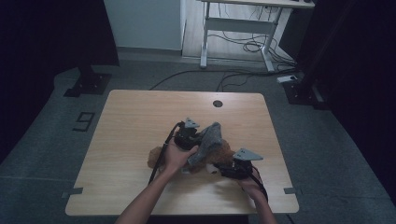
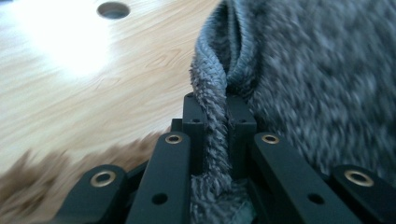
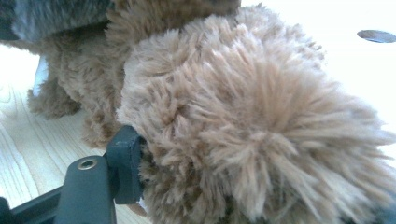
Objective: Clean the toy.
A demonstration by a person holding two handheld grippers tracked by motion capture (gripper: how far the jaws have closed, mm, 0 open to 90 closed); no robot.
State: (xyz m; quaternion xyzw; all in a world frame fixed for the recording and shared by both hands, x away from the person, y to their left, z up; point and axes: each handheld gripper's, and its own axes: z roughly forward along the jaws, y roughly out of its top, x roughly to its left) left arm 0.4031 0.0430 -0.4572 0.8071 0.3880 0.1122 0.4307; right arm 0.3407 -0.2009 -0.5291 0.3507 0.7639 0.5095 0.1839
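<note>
The left gripper (image 2: pixel 215 126) jaws pinch a grey cloth (image 2: pixel 299 70) fold between them; the right gripper (image 3: pixel 187 182) jaws clamp the brown plush toy (image 3: pixel 243 116).

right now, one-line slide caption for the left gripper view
Left gripper shut on a fold of grey fuzzy cloth above the wooden table.

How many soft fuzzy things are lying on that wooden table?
2: a brown furry plush toy lying near the table's front middle, and a grey fuzzy cloth garment draped over it, pinched by the left gripper. Anything tucked beneath them would be hidden.
</note>
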